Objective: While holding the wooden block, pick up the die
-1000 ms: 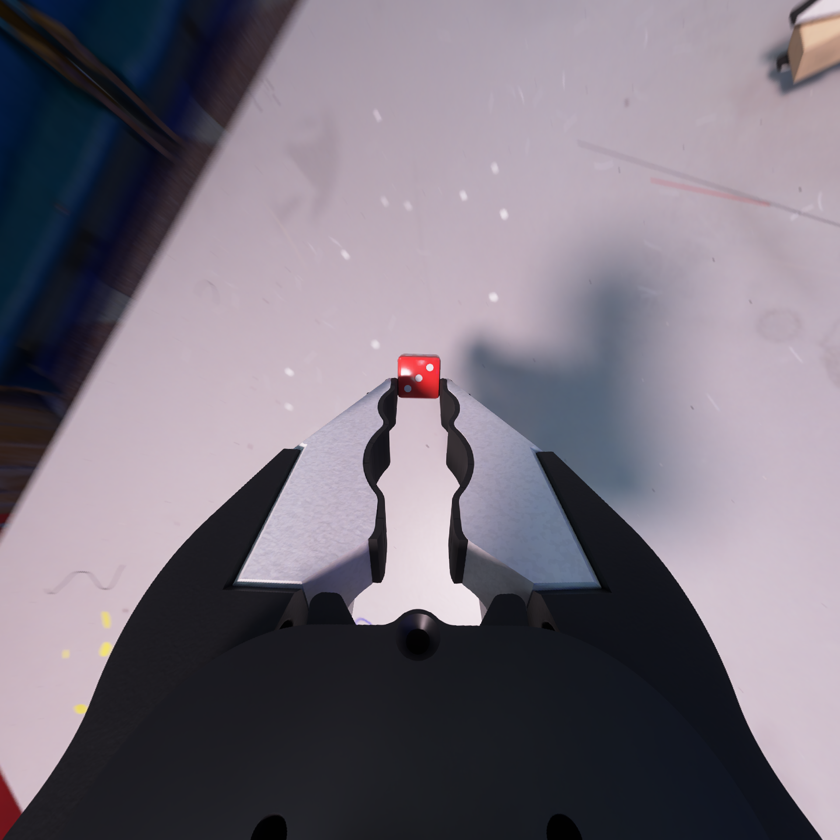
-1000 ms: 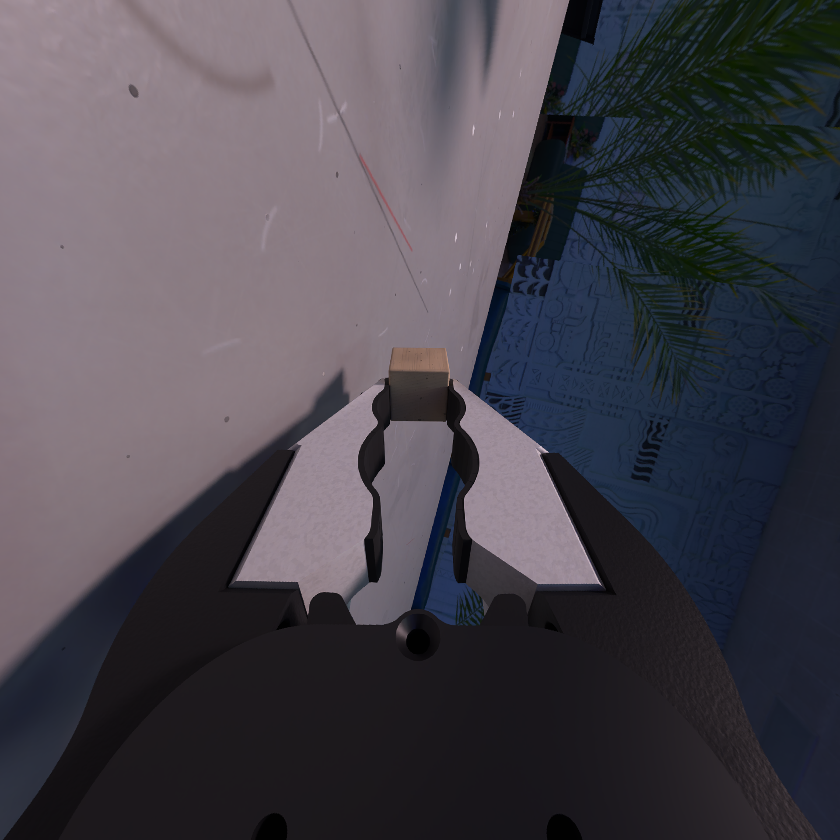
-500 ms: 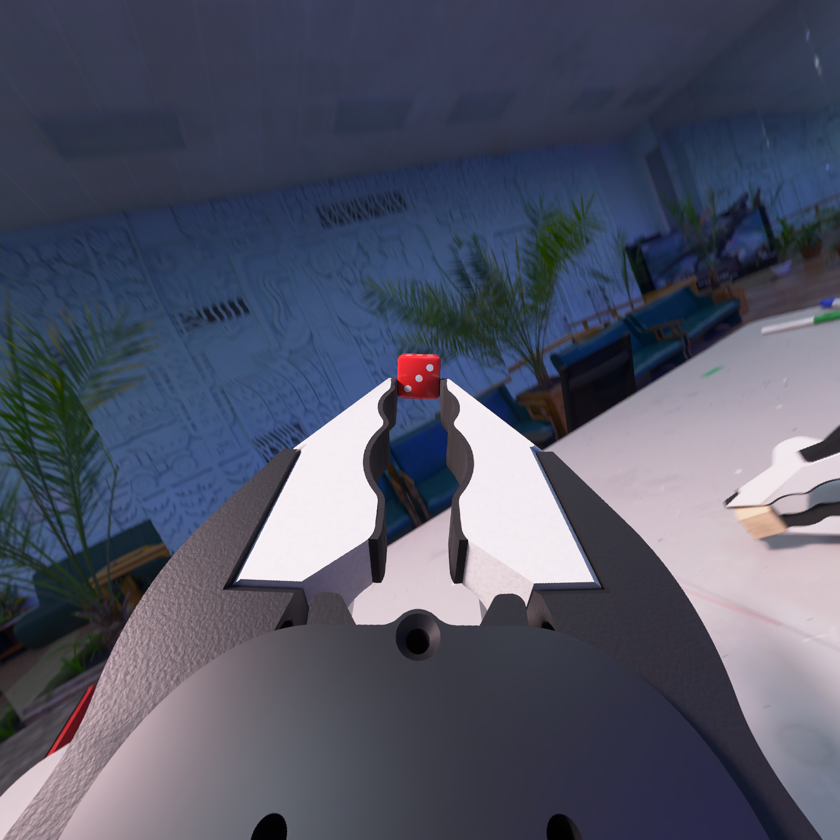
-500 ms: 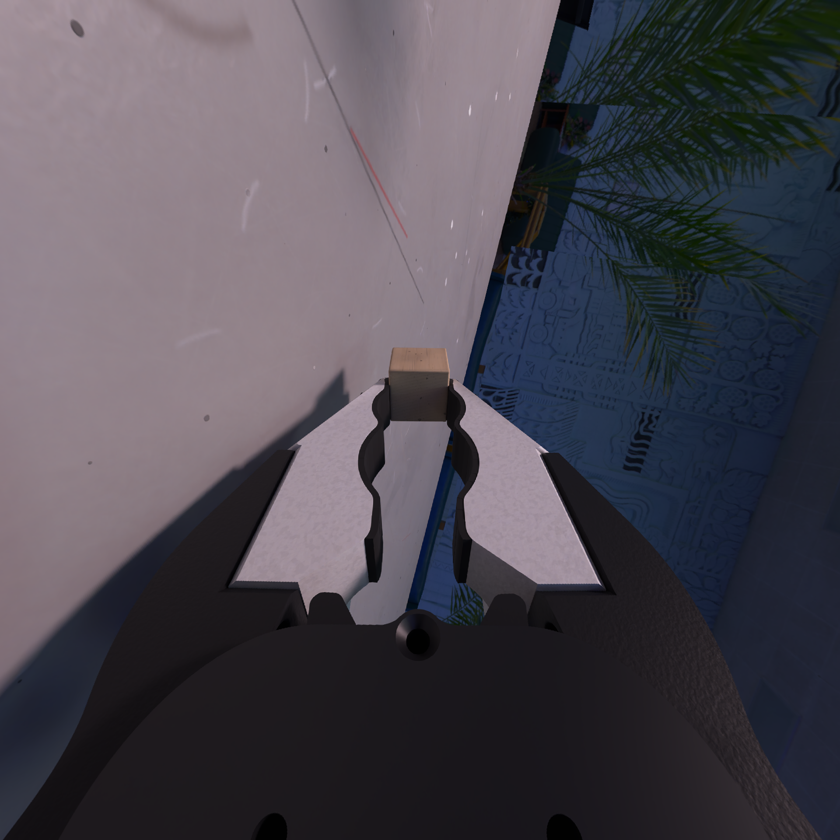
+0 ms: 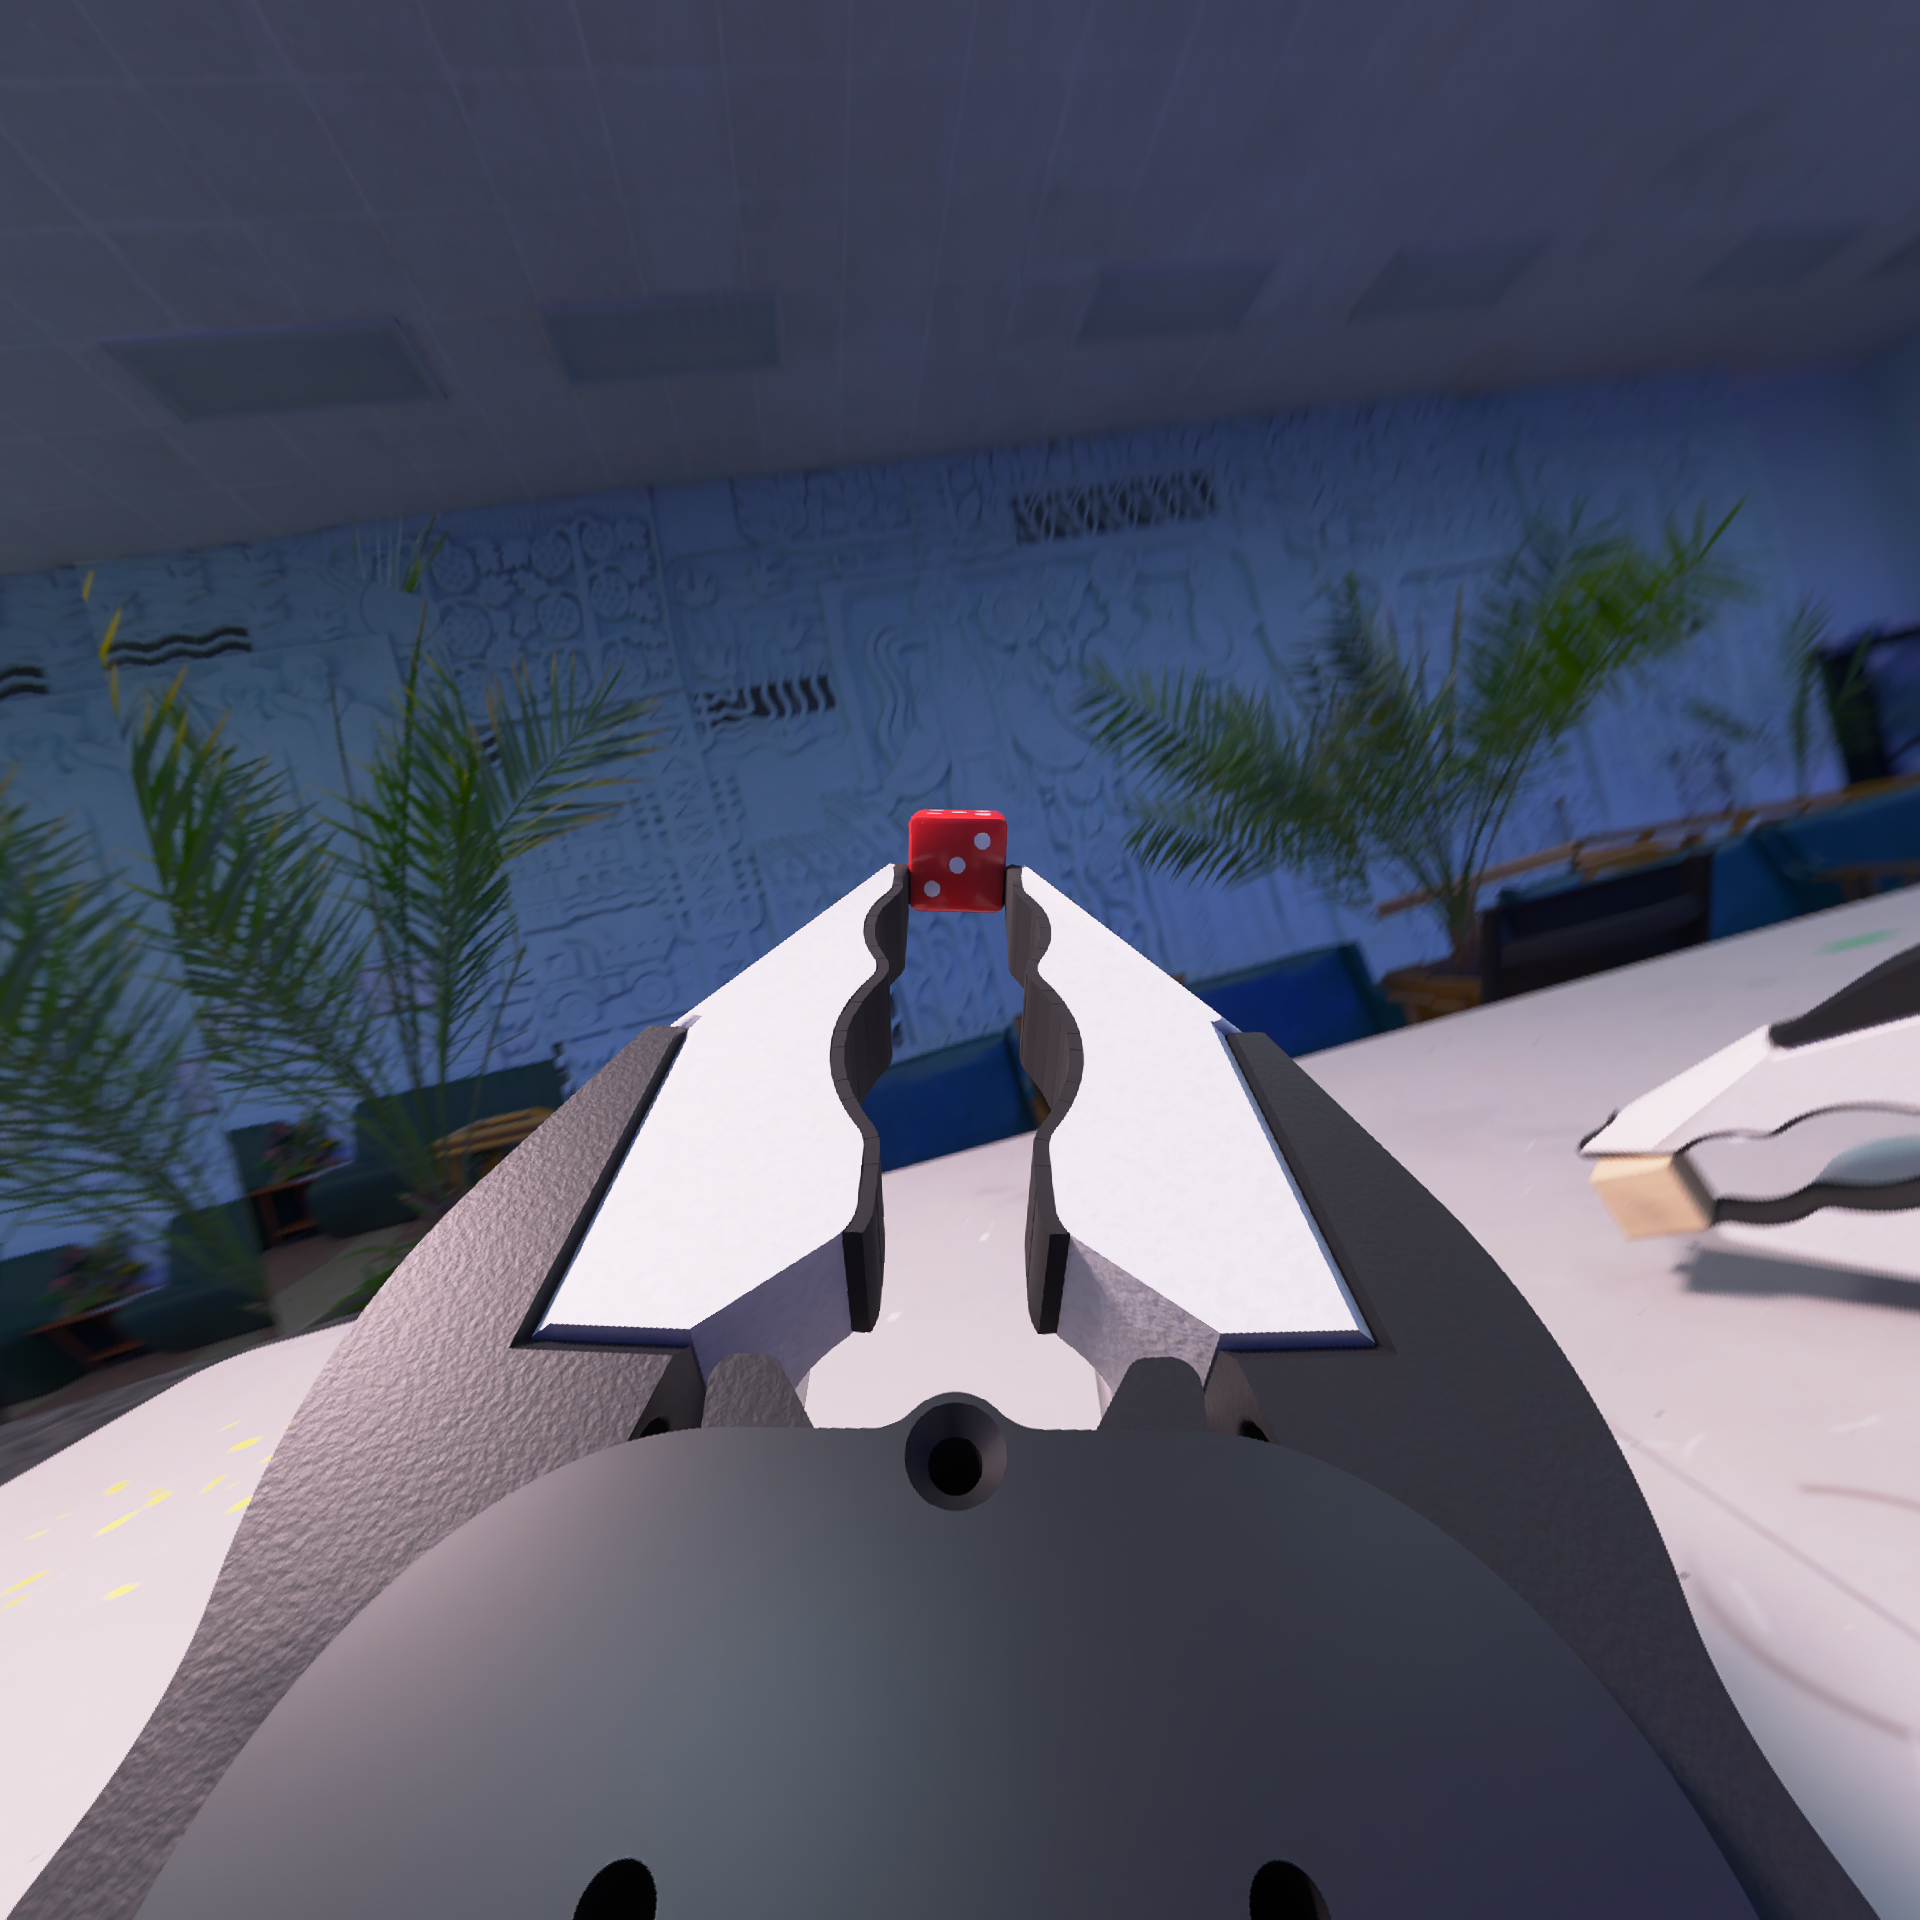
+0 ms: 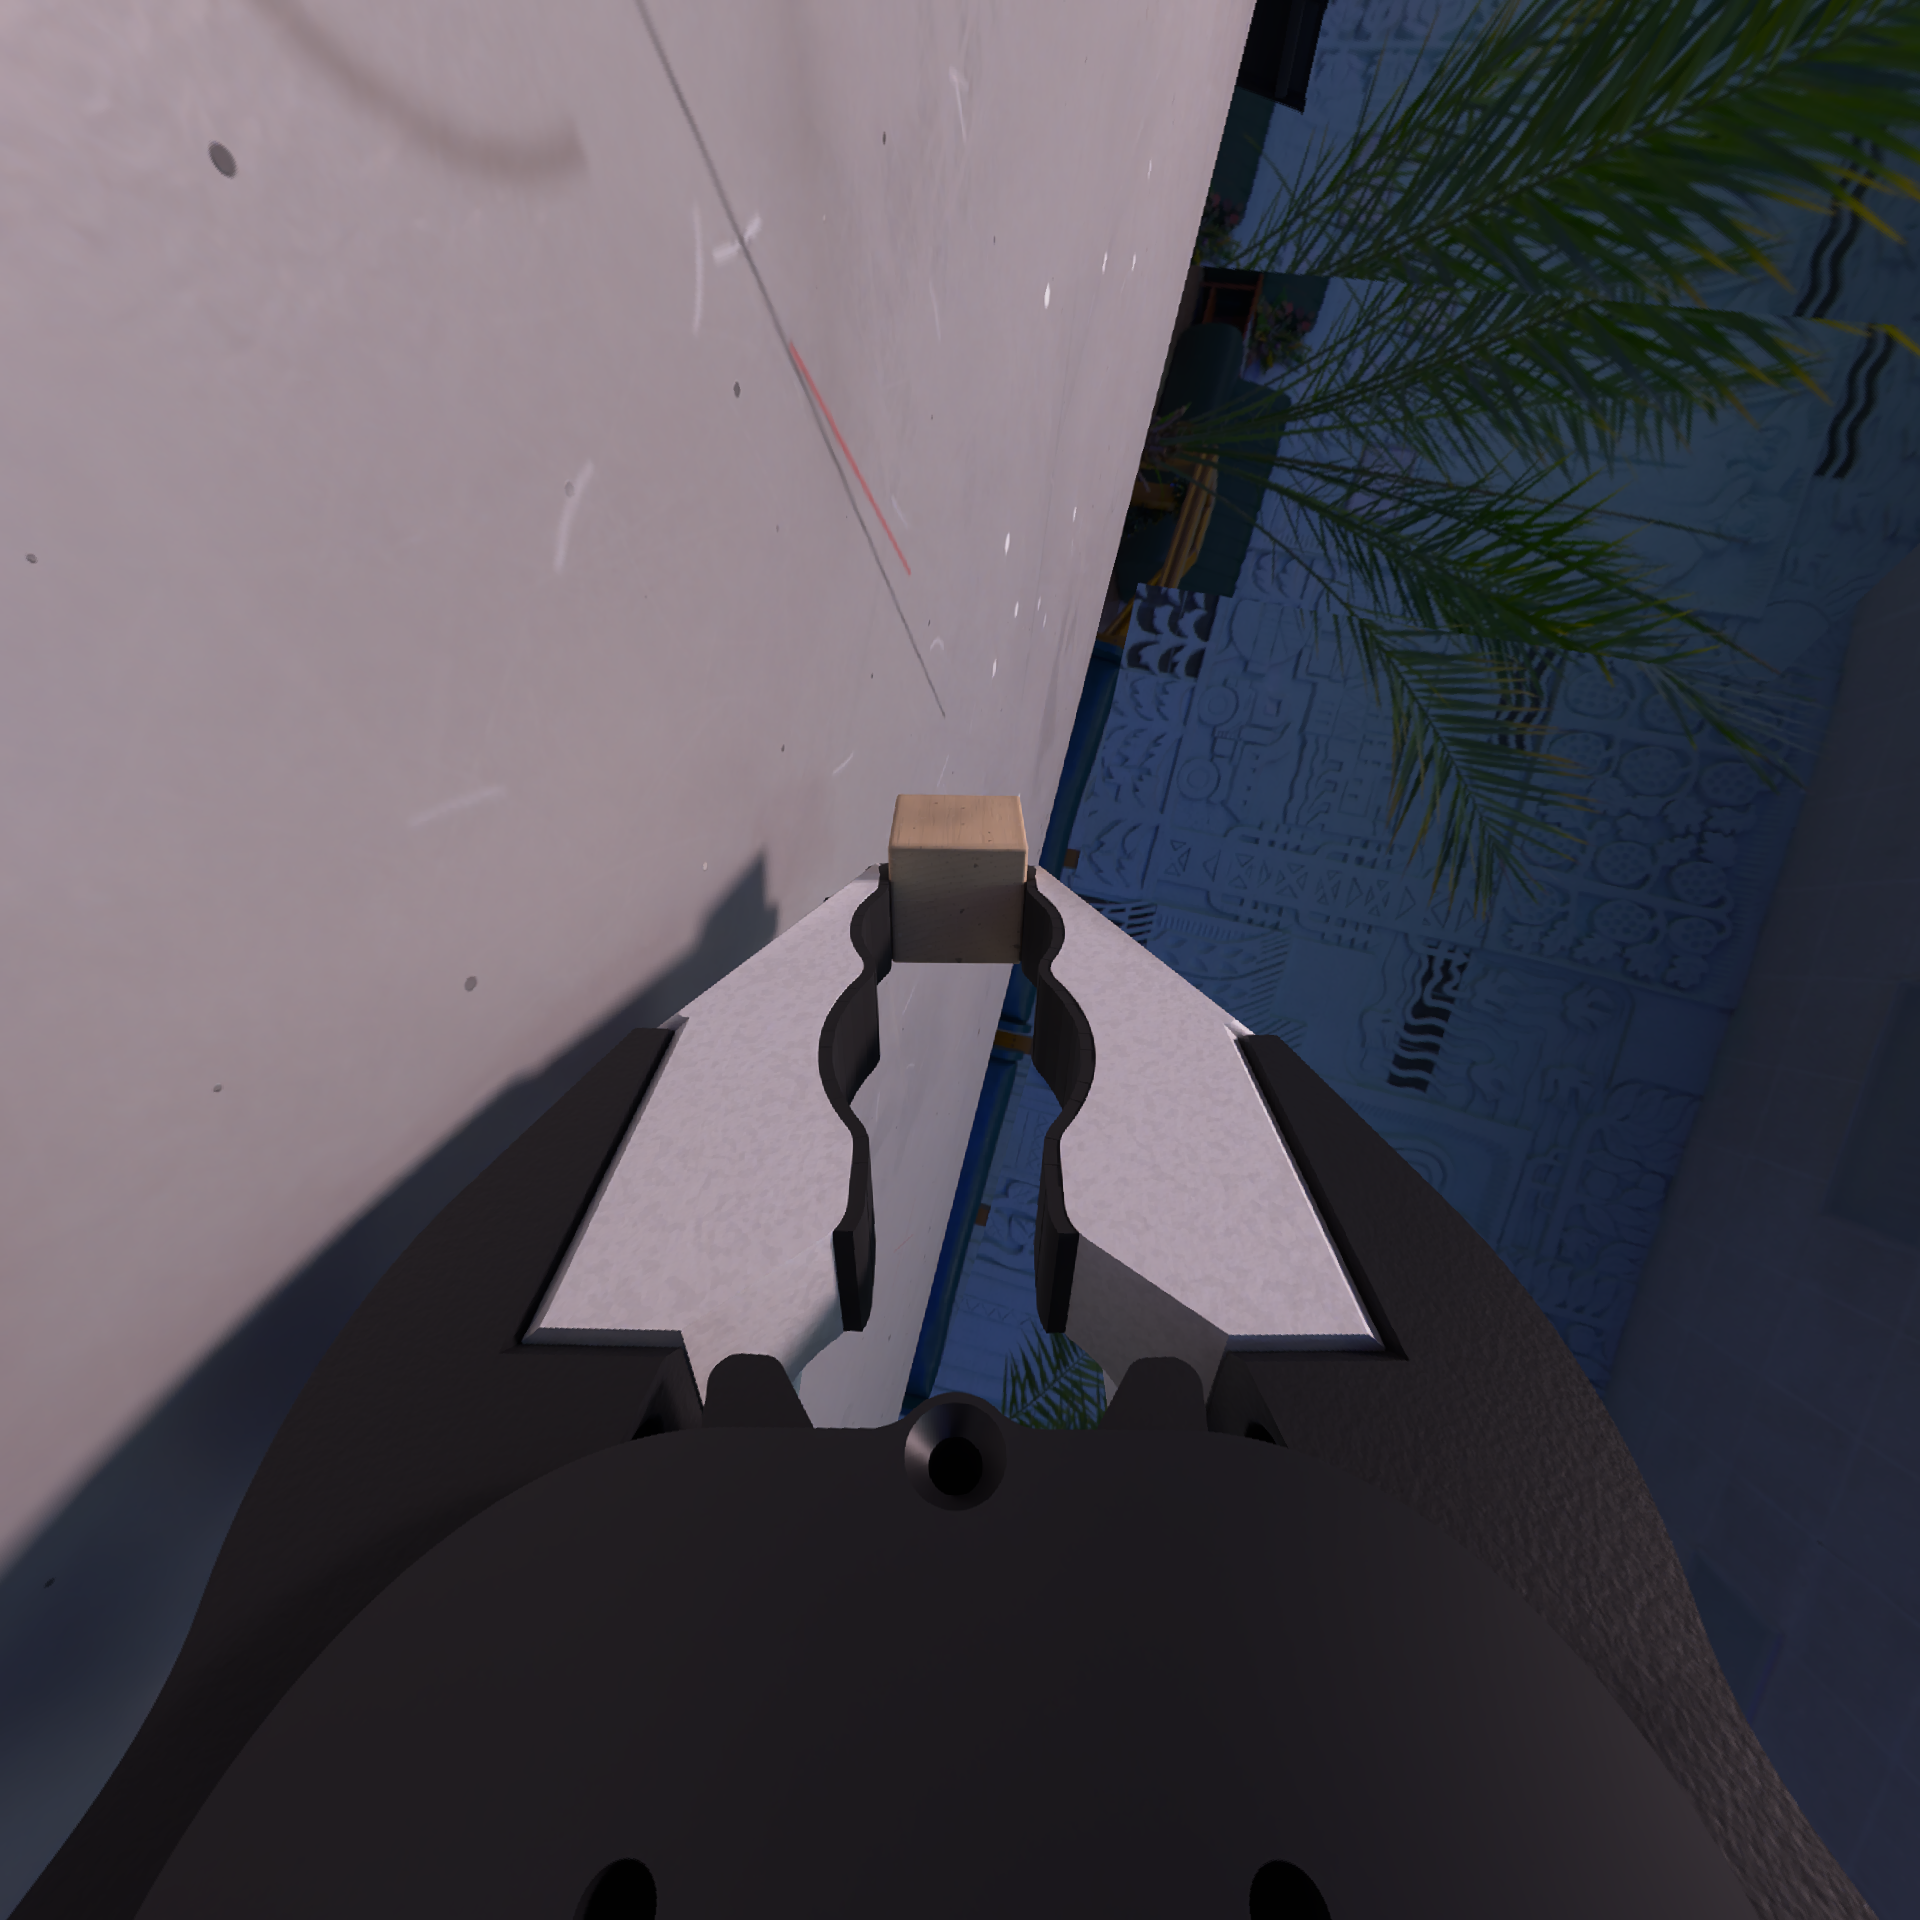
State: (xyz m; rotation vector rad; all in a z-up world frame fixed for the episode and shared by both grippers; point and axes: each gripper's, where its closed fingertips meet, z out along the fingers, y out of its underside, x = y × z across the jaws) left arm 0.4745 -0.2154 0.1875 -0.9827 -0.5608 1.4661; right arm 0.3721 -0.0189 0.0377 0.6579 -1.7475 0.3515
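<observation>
My left gripper is shut on a small red die with white pips, held at the fingertips in the air above the white table. My right gripper is shut on a light wooden block at its fingertips, close over the table near its edge. In the left wrist view the right gripper shows at the right, lying low over the table with the wooden block between its tips.
The white table carries faint scratches, a red and dark line and yellow flecks. Beyond the table edge stand palm plants, blue seats and a patterned blue wall.
My left gripper has lifted the die off the table and tilted up from looking down at the tabletop to looking across the room. My right gripper has barely shifted, still holding the block.
</observation>
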